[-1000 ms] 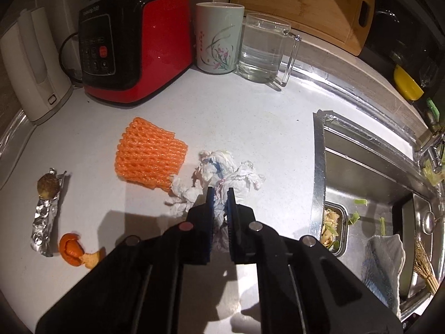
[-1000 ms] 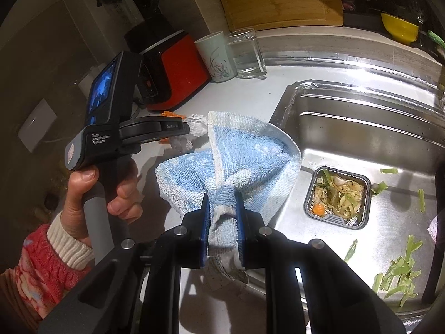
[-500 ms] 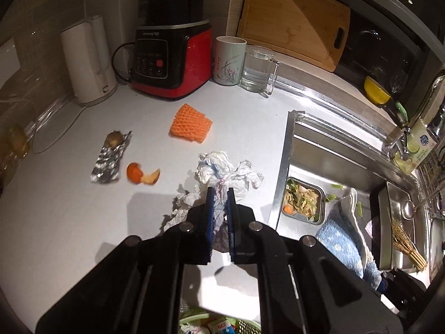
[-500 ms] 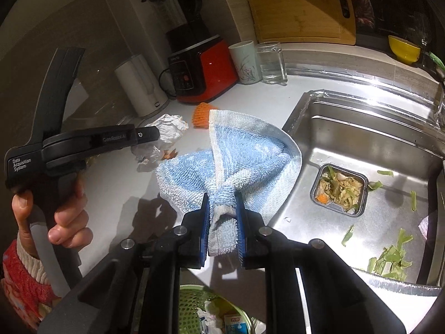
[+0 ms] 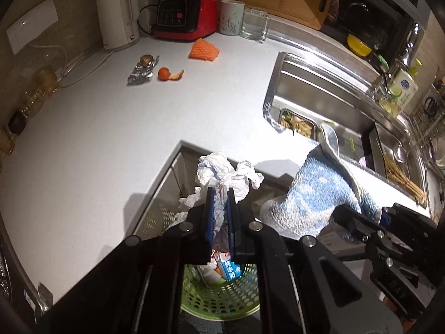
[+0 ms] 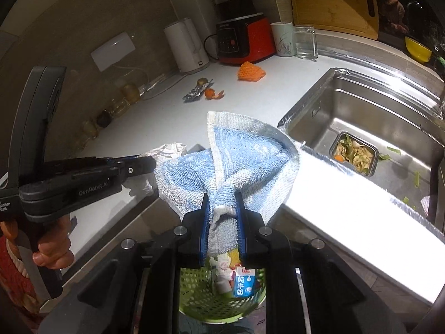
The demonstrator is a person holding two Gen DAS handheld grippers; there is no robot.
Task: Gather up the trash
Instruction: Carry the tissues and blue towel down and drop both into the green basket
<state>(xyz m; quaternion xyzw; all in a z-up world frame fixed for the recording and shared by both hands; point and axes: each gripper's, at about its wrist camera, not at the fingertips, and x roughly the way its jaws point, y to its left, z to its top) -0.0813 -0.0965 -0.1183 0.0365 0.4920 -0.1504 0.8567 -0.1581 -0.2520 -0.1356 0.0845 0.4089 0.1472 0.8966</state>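
Observation:
My left gripper (image 5: 219, 194) is shut on a crumpled white paper wad (image 5: 222, 175), held past the counter's edge above a green perforated bin (image 5: 219, 303). The bin holds a blue-and-white carton (image 5: 229, 270) and other scraps. My right gripper (image 6: 222, 203) is shut on a blue-and-white towel (image 6: 244, 156), also over the green bin (image 6: 222, 306). In the right wrist view the left gripper (image 6: 150, 162) comes in from the left with the paper wad (image 6: 167, 150), held by a hand (image 6: 52, 247). An orange foam net (image 5: 204, 50), an orange peel (image 5: 168, 73) and a foil strip (image 5: 140, 72) lie on the white counter (image 5: 111, 139).
A red-and-black blender base (image 5: 185, 14), a white kettle (image 5: 116, 19), a mug (image 5: 232, 16) and a glass mug (image 5: 254, 23) stand at the back. The steel sink (image 6: 370, 111) holds a square tray of food scraps (image 6: 353, 154). Bottles (image 5: 39, 91) line the left wall.
Both grippers have pulled back off the counter with their loads, the paper wad and the towel, to above the green bin. The counter items now appear farther away.

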